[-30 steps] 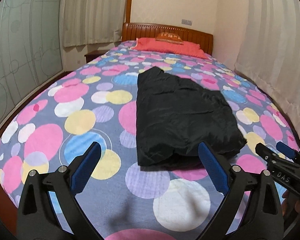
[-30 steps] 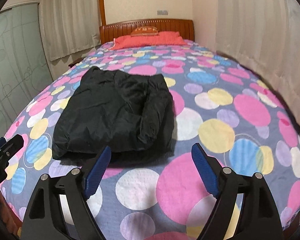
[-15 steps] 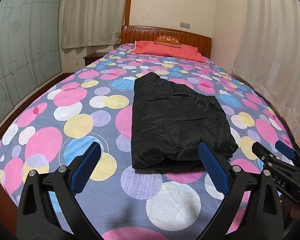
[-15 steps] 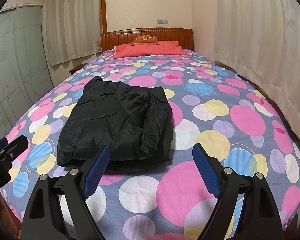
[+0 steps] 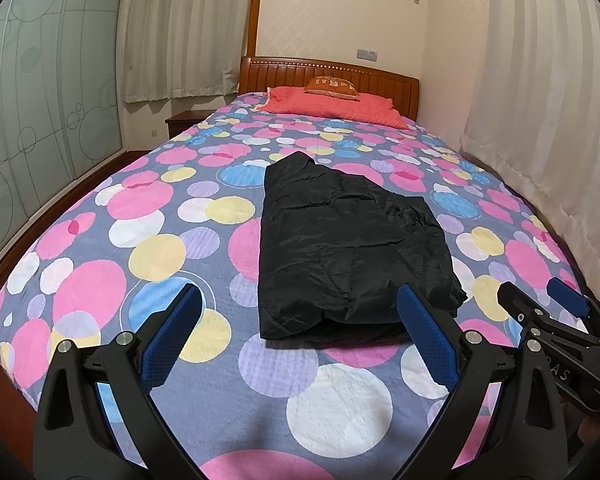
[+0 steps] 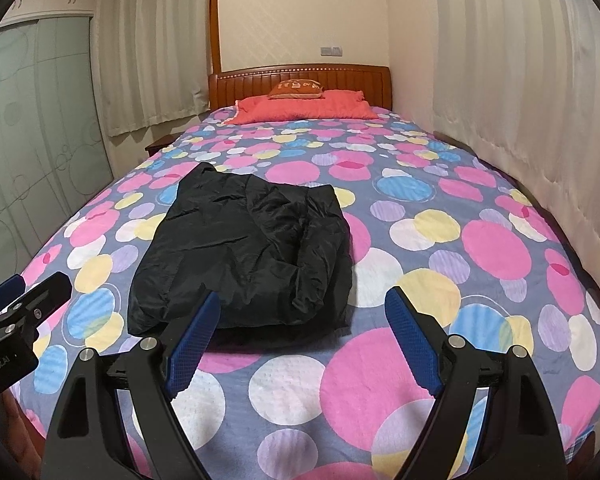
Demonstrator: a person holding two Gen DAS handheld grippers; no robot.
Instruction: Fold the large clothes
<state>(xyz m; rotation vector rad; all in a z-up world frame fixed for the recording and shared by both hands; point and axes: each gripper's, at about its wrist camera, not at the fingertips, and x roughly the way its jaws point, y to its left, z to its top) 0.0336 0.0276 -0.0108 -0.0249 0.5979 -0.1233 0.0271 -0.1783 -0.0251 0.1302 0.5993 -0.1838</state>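
Bed surface mostly open; one garment lump mid-bed, walls close on two sides.
Folded black puffy jacket [image 5: 348, 248] [image 6: 244, 256] is the only thing on the dotted pink-blue bedspread [image 5: 140, 248] [image 6: 480, 248]; bare cover runs wide on both sides and in front of it. Coral-red pillow [image 5: 332, 106] and wooden headboard [image 5: 328, 74] block the far end. White pleated curtain [image 5: 540, 120] hugs the right bed edge, frosted glass sliding door [image 5: 48, 112] stands off left.

A bed cover [image 5: 148, 264] printed with pink, yellow, blue and white circles spreads across the bed. At its far end a red pillow [image 5: 332, 106] lies against a wooden headboard [image 5: 328, 74], with a small orange cushion [image 5: 332, 85] on top. Pale curtains [image 5: 540, 80] hang along the wall, and frosted glass doors [image 5: 48, 112] stand opposite.
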